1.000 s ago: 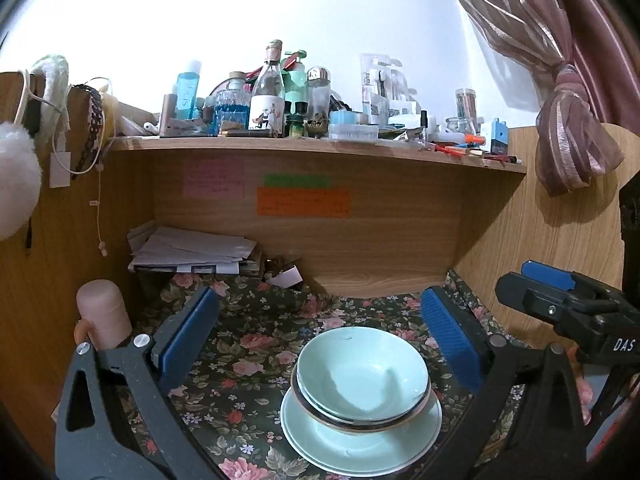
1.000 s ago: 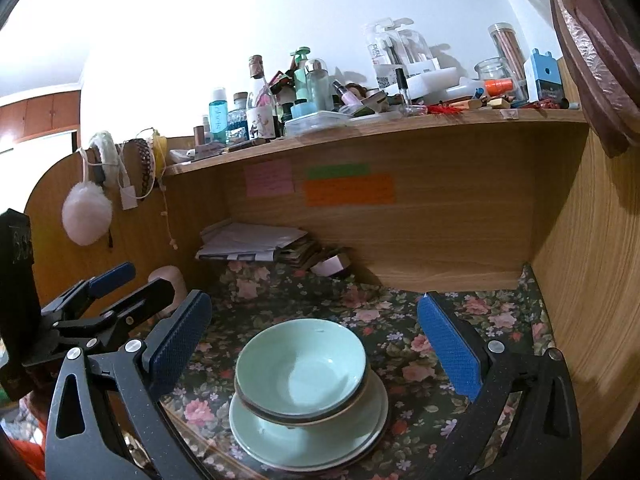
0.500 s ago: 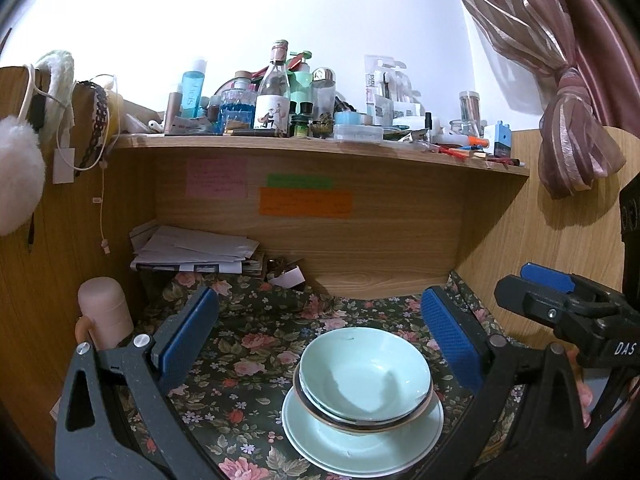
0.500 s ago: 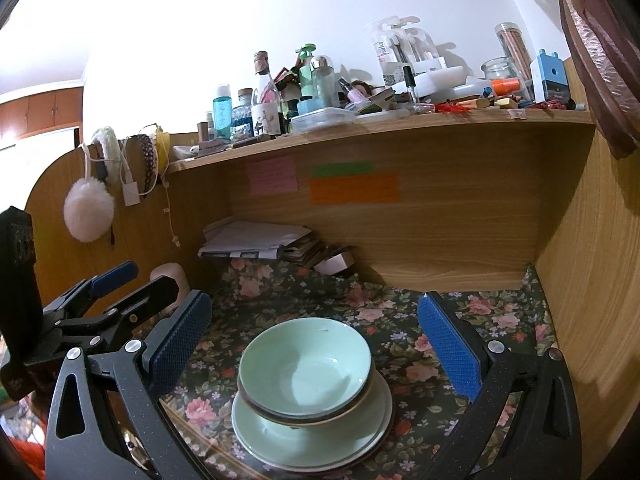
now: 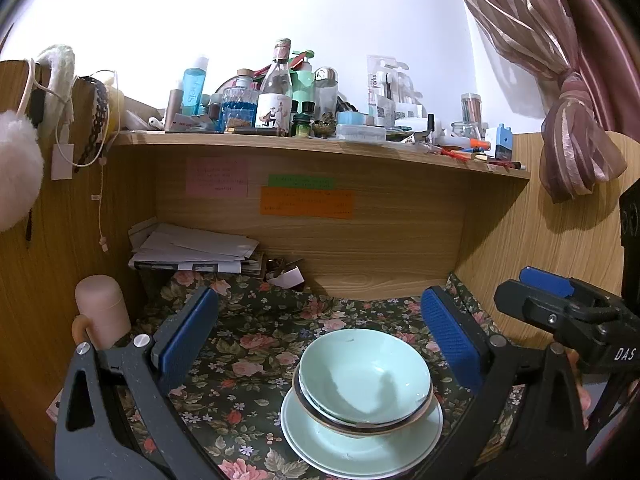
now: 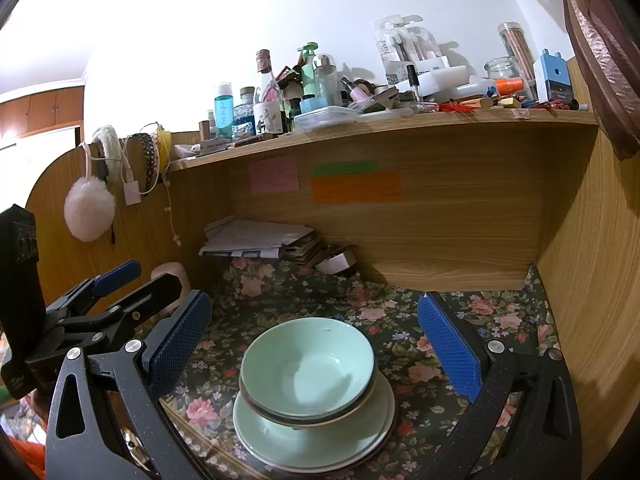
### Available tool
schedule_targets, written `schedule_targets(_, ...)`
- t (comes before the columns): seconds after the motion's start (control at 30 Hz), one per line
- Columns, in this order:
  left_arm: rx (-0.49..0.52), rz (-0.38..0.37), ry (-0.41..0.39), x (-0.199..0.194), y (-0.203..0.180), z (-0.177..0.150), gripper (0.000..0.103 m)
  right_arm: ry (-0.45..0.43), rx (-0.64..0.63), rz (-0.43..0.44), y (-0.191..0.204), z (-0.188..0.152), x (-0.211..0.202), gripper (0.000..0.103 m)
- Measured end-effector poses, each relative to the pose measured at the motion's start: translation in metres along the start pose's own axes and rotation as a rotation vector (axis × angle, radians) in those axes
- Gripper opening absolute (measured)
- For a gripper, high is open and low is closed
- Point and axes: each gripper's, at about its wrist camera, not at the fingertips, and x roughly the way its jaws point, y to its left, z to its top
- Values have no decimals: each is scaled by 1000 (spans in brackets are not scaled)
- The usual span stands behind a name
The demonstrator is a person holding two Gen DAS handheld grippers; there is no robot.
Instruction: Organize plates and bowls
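Note:
A stack of pale green bowls (image 5: 362, 380) sits on pale green plates (image 5: 340, 444) on the floral cloth (image 5: 248, 356). The bowls (image 6: 308, 372) and plates (image 6: 312, 440) also show in the right wrist view. My left gripper (image 5: 320, 340) is open and empty, held back above the stack. My right gripper (image 6: 316, 340) is open and empty, also above and behind the stack. The right gripper's body (image 5: 568, 320) shows at the right of the left wrist view; the left gripper's body (image 6: 80, 308) shows at the left of the right wrist view.
The desk is a wooden alcove with side walls (image 6: 580, 280) and a back panel (image 5: 320, 248). A pink cup (image 5: 102, 312) stands at the left. A pile of papers (image 5: 192, 252) lies at the back left. The shelf (image 5: 320, 144) above holds bottles. A curtain (image 5: 568, 128) hangs right.
Both grippers have drifted slightly back and up from the stack. The bowls and plates have not moved.

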Motion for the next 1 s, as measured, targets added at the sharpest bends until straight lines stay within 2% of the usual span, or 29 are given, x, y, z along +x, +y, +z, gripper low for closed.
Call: schedule_targets(1.0, -11, 15, 9, 4, -11, 1, 103, 9, 14, -2, -2, 0, 5, 103)
